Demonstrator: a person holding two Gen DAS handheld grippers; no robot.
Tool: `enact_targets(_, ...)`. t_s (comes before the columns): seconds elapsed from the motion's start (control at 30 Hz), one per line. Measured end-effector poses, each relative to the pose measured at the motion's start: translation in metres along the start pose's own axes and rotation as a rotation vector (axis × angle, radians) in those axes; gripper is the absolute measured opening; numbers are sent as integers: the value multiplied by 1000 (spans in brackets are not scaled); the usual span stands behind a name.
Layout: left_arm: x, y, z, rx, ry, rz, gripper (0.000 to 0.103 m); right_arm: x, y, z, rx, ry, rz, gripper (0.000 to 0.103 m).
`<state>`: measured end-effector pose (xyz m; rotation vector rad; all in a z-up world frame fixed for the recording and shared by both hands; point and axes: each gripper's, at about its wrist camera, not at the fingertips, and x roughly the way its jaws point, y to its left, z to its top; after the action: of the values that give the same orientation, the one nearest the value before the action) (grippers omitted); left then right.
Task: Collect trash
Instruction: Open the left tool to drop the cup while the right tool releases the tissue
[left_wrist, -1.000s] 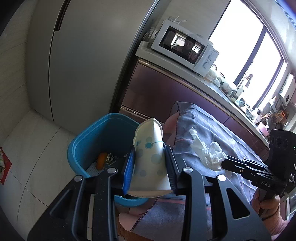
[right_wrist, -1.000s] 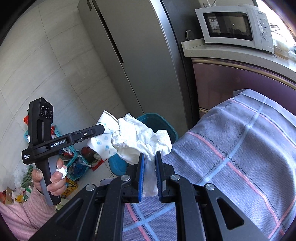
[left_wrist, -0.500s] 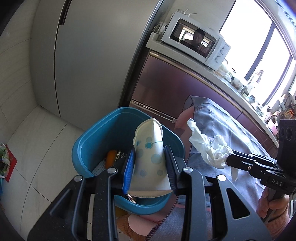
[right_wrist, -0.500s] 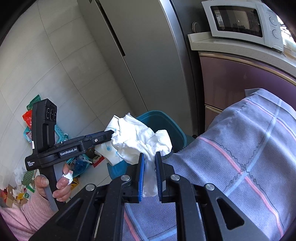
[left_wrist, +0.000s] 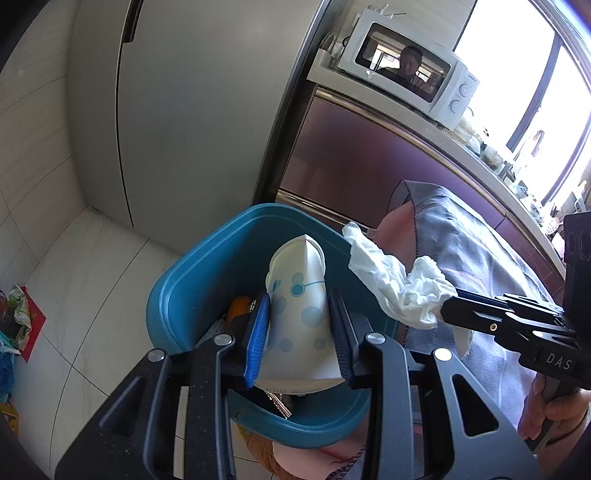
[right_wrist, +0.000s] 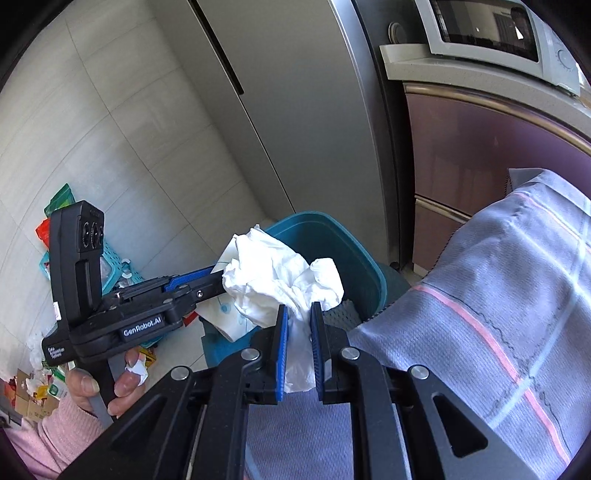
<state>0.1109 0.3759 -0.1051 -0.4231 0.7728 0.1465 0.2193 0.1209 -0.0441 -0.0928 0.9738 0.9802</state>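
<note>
Left wrist view: a crushed paper cup is clamped between the left gripper jaws, above the blue bin. A crumpled tissue is pinched by the right gripper, with the bin just beyond its jaws.

Daylight pours in from the window at upper right of the left wrist view, blown out to plain white. Microwave door mirrors the room. Refrigerator front is evenly lit, soft sheen, no hard glare. Crumpled tissue bright, near overexposed. Bin interior sits in shade. Heavy fisheye bend: straight edges curve, black vignette in every corner. Both views sharp, no motion blur; floor clutter at the left edge is small and hard to read.
</note>
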Motion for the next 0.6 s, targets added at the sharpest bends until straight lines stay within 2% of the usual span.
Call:
enact_targets(0.23,16,4,1,-11,17,17,33,27,-1,12,10,41,-11,12)
enact_targets(0.3,20,6,1,-18,23,21,34,36,-2,15,23,53,-19,19)
enact_targets(0.4,27,9,-1,-31,34,25,33,45,-3,15,42,71,-21,22)
enact_targets(0.6,38,13,-4,-47,46,20,37,42,-5,13,56,60,-13,22)
